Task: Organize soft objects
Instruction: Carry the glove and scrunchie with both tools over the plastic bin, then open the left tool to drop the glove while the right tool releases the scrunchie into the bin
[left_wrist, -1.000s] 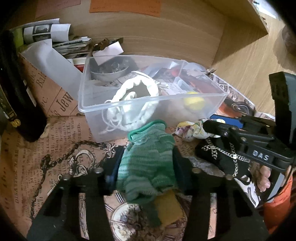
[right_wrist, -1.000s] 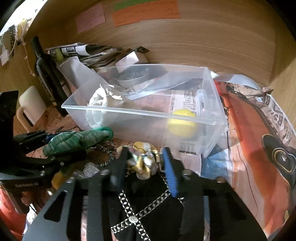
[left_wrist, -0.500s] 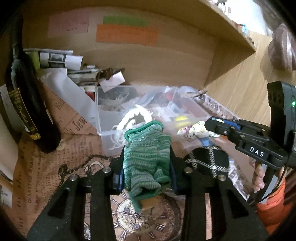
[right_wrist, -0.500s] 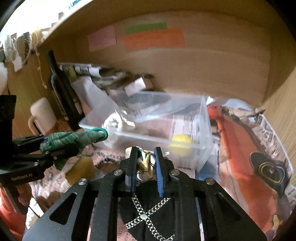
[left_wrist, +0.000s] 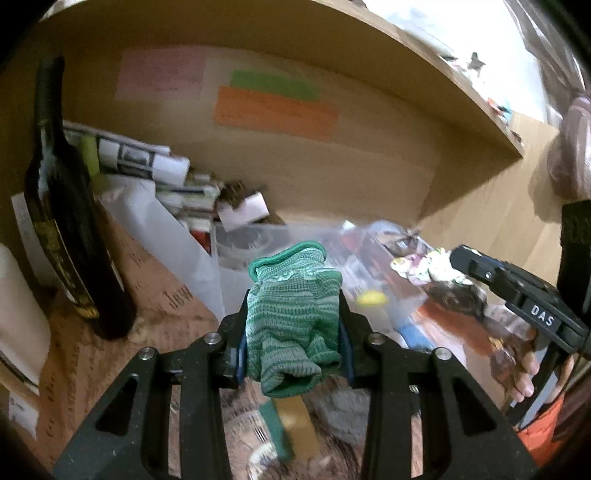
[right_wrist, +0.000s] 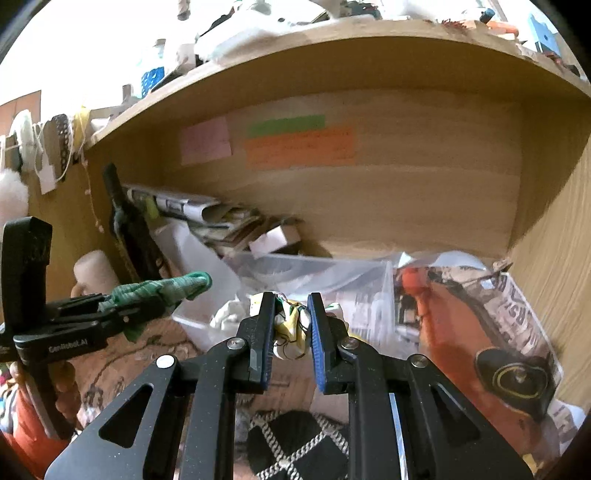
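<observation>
1. Left wrist view: the left hand-held gripper (left_wrist: 293, 325) is clenched on a green knitted glove (left_wrist: 293, 317), its two black fingers pressing the fabric from both sides with a moderate gap filled by the cloth.
2. The glove is ribbed, mottled in light and dark green, with a darker green rolled cuff at its top; its lower end droops below the fingers, raised above the surface (left_wrist: 92, 354), which is covered in printed brown paper.
3. At the right of this view the right hand-held gripper (left_wrist: 458, 258) holds a crumpled floral cloth (left_wrist: 424, 267) at its tip, white with yellow and purple patches, up in the air above the right part of the surface.
4. A clear plastic bin (left_wrist: 236, 269) stands toward the back of the surface; a small yellow round thing (left_wrist: 371, 297) shows through its wall, blurred.
5. A dark glass bottle (left_wrist: 70, 229) stands upright near the left edge of the surface.
6. Right wrist view: the right hand-held gripper (right_wrist: 291, 325) grips the floral cloth (right_wrist: 291, 328) between narrow-set, blue-padded fingers; the cloth is bunched and wrinkled and sits in front of the clear plastic bin (right_wrist: 332, 273).
7. The left hand-held gripper (right_wrist: 162, 293) enters from the left, with the green knitted glove (right_wrist: 173, 290) flattened between its fingers and its cuff poking out ahead.
8. A black fabric piece with a white chain-like cross (right_wrist: 295, 443) lies at the near edge of the surface, below the right hand-held gripper.
9. Pink, green and orange paper notes (right_wrist: 299, 146) are stuck flat on the wooden back wall.
</observation>
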